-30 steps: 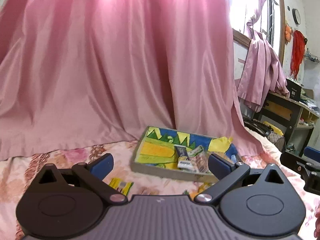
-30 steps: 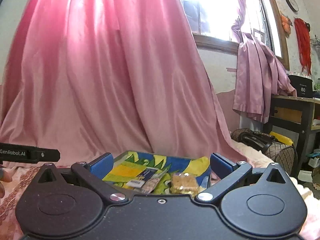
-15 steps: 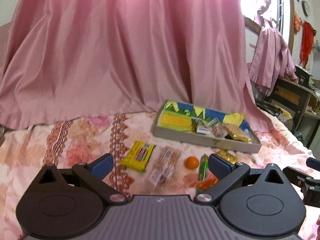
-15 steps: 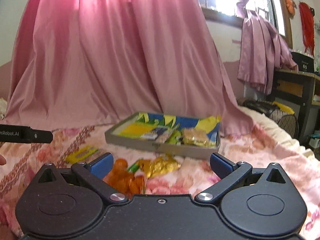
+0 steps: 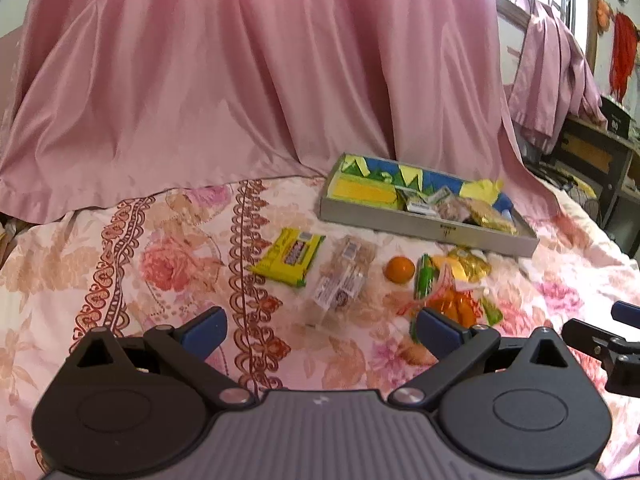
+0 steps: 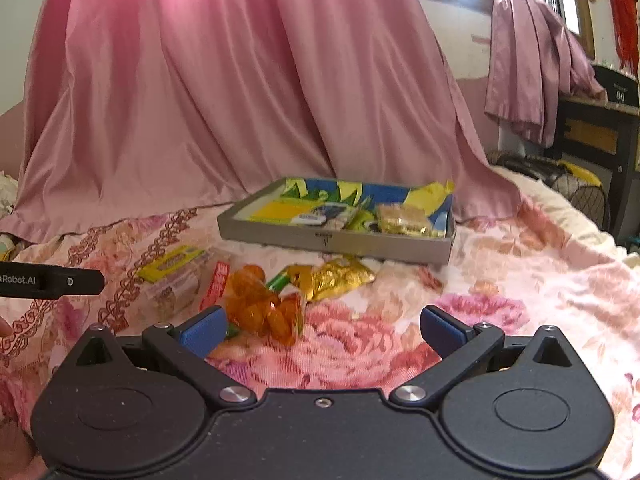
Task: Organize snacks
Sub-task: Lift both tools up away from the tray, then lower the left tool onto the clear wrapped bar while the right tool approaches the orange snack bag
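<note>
A grey tray [image 5: 424, 225] with a colourful liner holds several snack packets at the back of the bed; it also shows in the right wrist view [image 6: 336, 239]. In front of it lie a yellow packet [image 5: 288, 256], a clear biscuit pack [image 5: 346, 274], a small orange [image 5: 399, 269], a green stick pack [image 5: 424, 276], a gold packet [image 6: 340, 276] and a bag of orange candies [image 6: 260, 308]. My left gripper [image 5: 318, 330] is open and empty, above the bedspread short of the snacks. My right gripper [image 6: 322, 328] is open and empty, just right of the candy bag.
A pink curtain [image 5: 240, 80] hangs down behind the tray. The floral bedspread [image 6: 500, 280] stretches to the right. A dark desk [image 6: 600, 136] and a bag [image 6: 552, 172] stand past the bed's right edge.
Both grippers have tilted down and drawn back from the tray, so the loose snacks on the bedspread have come into view. Both stay open.
</note>
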The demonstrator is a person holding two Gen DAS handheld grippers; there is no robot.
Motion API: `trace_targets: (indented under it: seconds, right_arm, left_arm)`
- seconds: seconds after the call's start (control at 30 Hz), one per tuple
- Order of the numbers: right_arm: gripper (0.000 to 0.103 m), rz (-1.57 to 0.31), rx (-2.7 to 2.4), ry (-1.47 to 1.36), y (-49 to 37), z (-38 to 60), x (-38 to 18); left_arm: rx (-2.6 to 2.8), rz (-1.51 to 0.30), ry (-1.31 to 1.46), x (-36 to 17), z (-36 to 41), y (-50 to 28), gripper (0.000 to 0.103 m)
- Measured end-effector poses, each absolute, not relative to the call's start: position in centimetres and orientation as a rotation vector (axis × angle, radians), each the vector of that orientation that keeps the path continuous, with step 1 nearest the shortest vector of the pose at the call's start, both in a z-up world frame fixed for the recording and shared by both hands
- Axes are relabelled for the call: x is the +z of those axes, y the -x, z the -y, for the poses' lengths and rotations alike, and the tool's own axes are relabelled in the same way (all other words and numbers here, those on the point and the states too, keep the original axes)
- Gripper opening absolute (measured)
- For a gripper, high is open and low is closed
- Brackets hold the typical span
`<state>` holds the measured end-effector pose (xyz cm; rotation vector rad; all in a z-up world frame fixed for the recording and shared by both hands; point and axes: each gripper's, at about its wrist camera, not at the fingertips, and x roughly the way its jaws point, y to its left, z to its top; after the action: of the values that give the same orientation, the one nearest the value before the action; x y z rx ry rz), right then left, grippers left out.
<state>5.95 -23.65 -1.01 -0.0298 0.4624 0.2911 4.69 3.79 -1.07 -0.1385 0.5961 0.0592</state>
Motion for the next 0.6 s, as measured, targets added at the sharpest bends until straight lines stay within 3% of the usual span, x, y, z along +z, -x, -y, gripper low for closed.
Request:
trace_targets:
  seconds: [0.6]
  right_arm:
    - [0.102, -0.614, 0.349, 0.038, -7.8, 22.6, -3.7]
  left_arm:
    - [0.082, -0.689, 0.068, -2.5, -3.7, -5.6, 0.103]
